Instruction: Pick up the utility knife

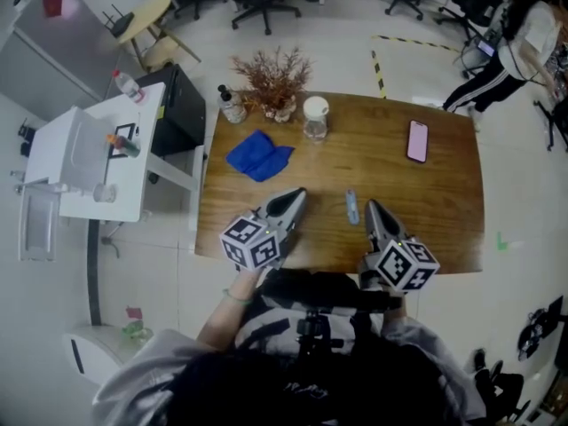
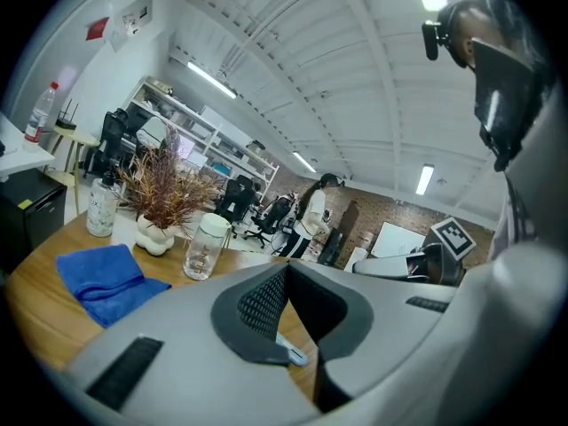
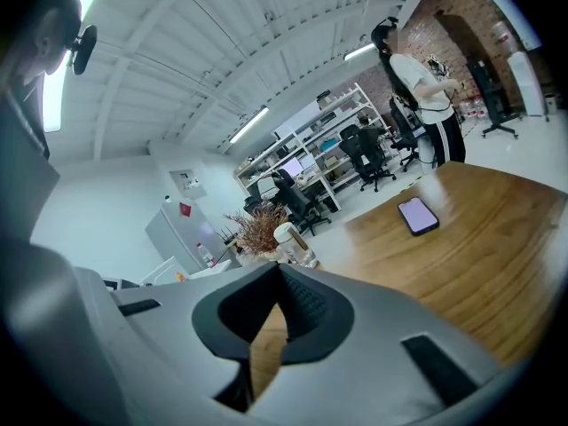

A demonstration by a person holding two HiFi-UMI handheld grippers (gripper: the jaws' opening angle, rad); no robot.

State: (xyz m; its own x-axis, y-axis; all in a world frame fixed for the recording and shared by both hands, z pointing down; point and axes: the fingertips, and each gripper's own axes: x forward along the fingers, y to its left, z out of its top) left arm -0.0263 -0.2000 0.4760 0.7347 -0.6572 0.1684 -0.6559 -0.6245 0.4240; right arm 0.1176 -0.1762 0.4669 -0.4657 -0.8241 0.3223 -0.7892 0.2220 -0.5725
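The utility knife (image 1: pixel 352 207), small and pale blue-grey, lies flat on the wooden table (image 1: pixel 444 211) near its front edge. My left gripper (image 1: pixel 297 195) hovers just left of it, jaws shut with nothing between them. My right gripper (image 1: pixel 371 206) is just right of the knife, also shut and empty. In the left gripper view the jaw tips (image 2: pixel 286 269) meet, and one end of the knife (image 2: pixel 291 353) peeks out below them. In the right gripper view the jaw tips (image 3: pixel 278 269) are together over bare wood; the knife is not seen there.
A blue cloth (image 1: pixel 257 155), a lidded glass jar (image 1: pixel 315 118), a dried plant in a white vase (image 1: pixel 275 82) and a bottle (image 1: pixel 232 105) stand at the table's back left. A phone (image 1: pixel 417 140) lies at the back right. A white side table (image 1: pixel 98 162) is at the left; a person (image 1: pixel 519 43) stands beyond.
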